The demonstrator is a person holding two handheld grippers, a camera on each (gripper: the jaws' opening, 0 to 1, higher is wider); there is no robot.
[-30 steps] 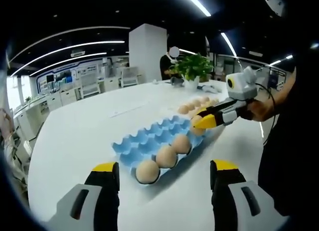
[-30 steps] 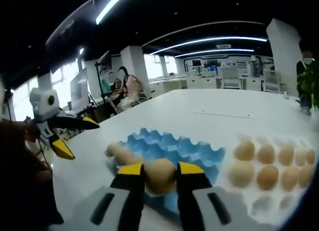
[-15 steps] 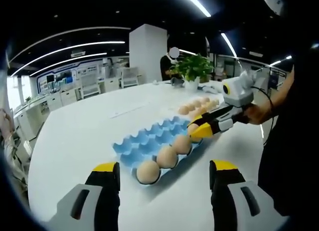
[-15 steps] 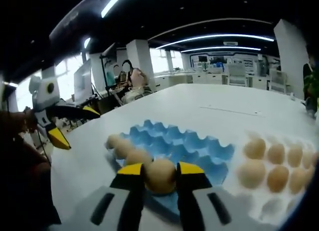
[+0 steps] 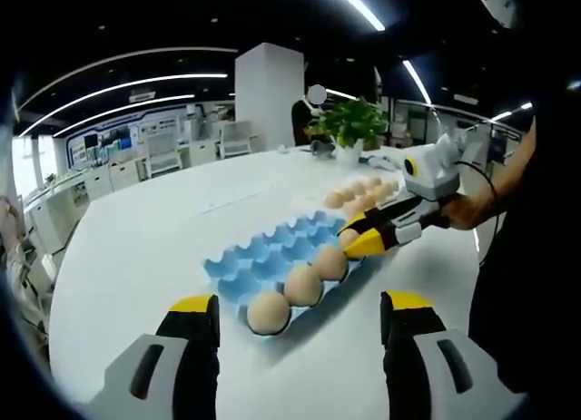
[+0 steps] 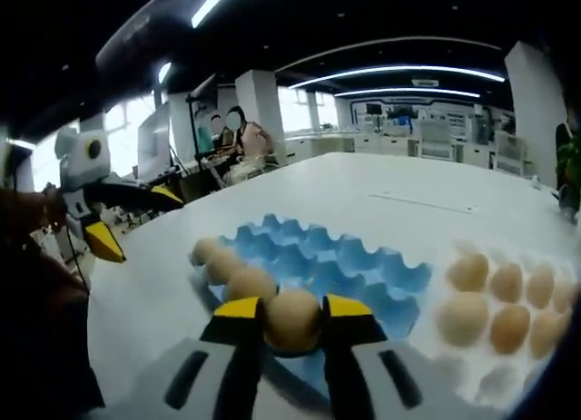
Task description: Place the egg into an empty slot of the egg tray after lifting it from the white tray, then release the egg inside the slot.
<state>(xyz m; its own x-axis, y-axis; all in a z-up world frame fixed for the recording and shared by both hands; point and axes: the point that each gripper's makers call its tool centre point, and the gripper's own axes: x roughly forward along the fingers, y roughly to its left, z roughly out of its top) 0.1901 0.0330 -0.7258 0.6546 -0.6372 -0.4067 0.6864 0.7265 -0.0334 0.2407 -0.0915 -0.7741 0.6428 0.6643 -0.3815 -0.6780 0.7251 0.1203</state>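
Observation:
A blue egg tray [image 5: 272,257] lies on the white table with three brown eggs [image 5: 302,285] along its near edge. My right gripper [image 5: 356,240] comes in from the right, shut on an egg [image 5: 349,236] just above the tray's right end. In the right gripper view, that egg [image 6: 292,319] sits between the yellow-tipped jaws of the right gripper [image 6: 292,309], over the egg tray [image 6: 363,270], beside the row of eggs [image 6: 229,270]. The white tray [image 6: 463,370] with several eggs lies to the right. My left gripper [image 5: 295,316] is open, short of the tray, also seen as the left gripper [image 6: 132,222].
A potted plant [image 5: 349,125] stands at the table's far end behind the white tray of eggs [image 5: 359,191]. A person's hand and dark sleeve [image 5: 508,202] hold the right gripper. Desks, chairs and people fill the office background.
The right gripper has carried the egg leftward and down, closer to the row of eggs in the blue tray. The left gripper has stayed still and open.

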